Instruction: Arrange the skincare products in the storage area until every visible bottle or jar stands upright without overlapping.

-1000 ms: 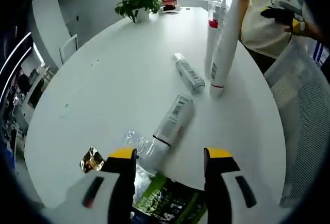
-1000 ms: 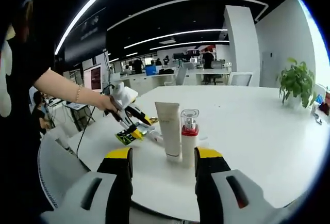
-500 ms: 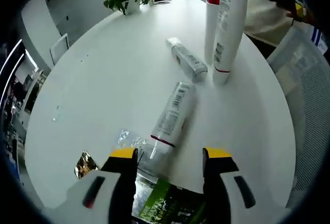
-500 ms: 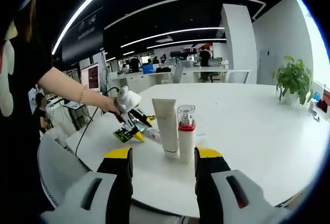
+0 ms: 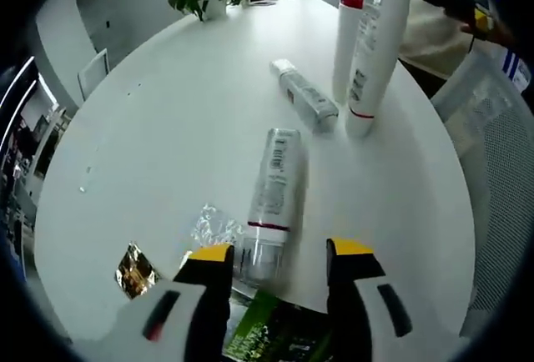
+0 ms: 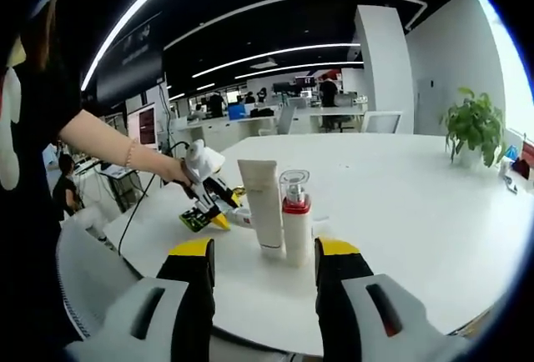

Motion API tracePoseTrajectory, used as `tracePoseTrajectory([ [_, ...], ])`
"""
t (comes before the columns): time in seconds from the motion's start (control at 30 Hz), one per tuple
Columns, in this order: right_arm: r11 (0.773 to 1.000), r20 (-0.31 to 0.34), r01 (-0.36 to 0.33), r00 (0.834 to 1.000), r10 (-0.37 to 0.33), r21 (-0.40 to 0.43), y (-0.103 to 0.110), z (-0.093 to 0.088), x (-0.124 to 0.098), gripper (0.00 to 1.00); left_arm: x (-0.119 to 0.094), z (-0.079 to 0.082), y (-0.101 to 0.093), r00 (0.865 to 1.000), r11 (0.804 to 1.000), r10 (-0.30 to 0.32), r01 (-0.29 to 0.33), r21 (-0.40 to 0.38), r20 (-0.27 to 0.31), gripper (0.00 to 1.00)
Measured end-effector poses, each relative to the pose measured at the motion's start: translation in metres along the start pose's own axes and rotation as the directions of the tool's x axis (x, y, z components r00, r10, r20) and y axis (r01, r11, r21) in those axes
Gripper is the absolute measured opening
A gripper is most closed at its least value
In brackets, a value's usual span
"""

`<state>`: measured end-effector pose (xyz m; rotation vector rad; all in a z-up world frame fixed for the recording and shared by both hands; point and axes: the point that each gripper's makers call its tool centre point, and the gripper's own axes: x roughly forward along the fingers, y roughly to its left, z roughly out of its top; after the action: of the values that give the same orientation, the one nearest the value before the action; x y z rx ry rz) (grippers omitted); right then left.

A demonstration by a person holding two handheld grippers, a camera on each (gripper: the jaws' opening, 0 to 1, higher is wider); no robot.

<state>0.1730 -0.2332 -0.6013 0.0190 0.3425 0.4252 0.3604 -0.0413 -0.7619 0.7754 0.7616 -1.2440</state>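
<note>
Clear plastic bottle with printed label (image 5: pixel 274 195) lying flat on round white table (image 5: pixel 167 128), cap end between wide-open, empty left gripper (image 5: pixel 277 255); likely light, stiff, slippery, best pinched mid-body. Right gripper (image 6: pixel 260 251) also agape, empty

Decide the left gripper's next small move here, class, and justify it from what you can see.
Probably ease the left gripper forward and close on the clear-capped bottle. It lies flat on the white table with its cap end between the open jaws, while the white tube and red-collared bottle already stand upright. A smaller tube also lies flat, farther off.
</note>
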Motion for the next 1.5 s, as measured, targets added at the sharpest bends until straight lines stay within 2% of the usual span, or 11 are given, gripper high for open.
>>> tracePoseTrajectory([
  [0.13, 1.0, 0.006, -0.002, 1.0, 0.002, 0.004, -0.001, 0.001, 0.002, 0.48, 0.0, -0.001, 0.003, 1.0, 1.0, 0.02, -0.02, 0.01, -0.012, 0.24],
  [0.4, 1.0, 0.001, -0.002, 1.0, 0.002, 0.012, -0.003, -0.004, 0.003, 0.48, -0.001, 0.001, 0.001, 0.999, 0.999, 0.03, -0.031, -0.028, -0.019, 0.23],
  [0.53, 1.0, 0.002, -0.006, 1.0, 0.006, 0.016, -0.002, -0.004, 0.004, 0.48, -0.002, 0.005, -0.002, 1.0, 0.997, 0.02, -0.021, -0.075, -0.017, 0.23],
  [0.63, 1.0, 0.002, -0.015, 1.0, 0.015, 0.013, 0.0, -0.003, 0.006, 0.48, -0.004, 0.007, -0.002, 1.0, 0.997, 0.021, -0.022, -0.072, -0.019, 0.23],
  [0.8, 0.999, 0.007, -0.044, 0.999, 0.044, -0.001, 0.007, 0.002, 0.012, 0.47, -0.015, 0.018, -0.008, 1.0, 0.997, 0.016, -0.017, -0.074, -0.008, 0.23],
  [0.9, 0.996, 0.011, -0.088, 0.996, 0.088, -0.024, 0.013, 0.008, 0.018, 0.47, -0.032, 0.025, -0.01, 1.0, 0.999, 0.019, -0.02, -0.043, -0.016, 0.23],
  [1.0, 0.989, 0.009, -0.133, 0.991, 0.134, -0.059, 0.023, 0.016, 0.024, 0.47, -0.057, 0.032, -0.021, 1.0, 0.999, 0.025, -0.025, -0.021, -0.019, 0.23],
  [1.03, 0.986, 0.008, -0.15, 0.988, 0.151, -0.072, 0.025, 0.019, 0.027, 0.47, -0.056, 0.032, -0.017, 0.999, 1.0, 0.028, -0.028, -0.006, -0.02, 0.23],
  [1.13, 0.976, 0.008, -0.191, 0.981, 0.193, -0.104, 0.032, 0.025, 0.032, 0.46, -0.082, 0.038, -0.028, 0.999, 0.999, 0.036, -0.035, 0.026, -0.03, 0.23],
  [1.37, 0.929, 0.009, -0.311, 0.947, 0.32, -0.202, 0.069, 0.051, 0.044, 0.46, -0.121, 0.044, -0.041, 0.997, 0.996, 0.068, -0.065, 0.06, -0.046, 0.23],
  [1.5, 0.89, 0.002, -0.376, 0.921, 0.39, -0.259, 0.091, 0.061, 0.054, 0.47, -0.139, 0.048, -0.051, 0.995, 0.995, 0.079, -0.074, 0.074, -0.061, 0.23],
])
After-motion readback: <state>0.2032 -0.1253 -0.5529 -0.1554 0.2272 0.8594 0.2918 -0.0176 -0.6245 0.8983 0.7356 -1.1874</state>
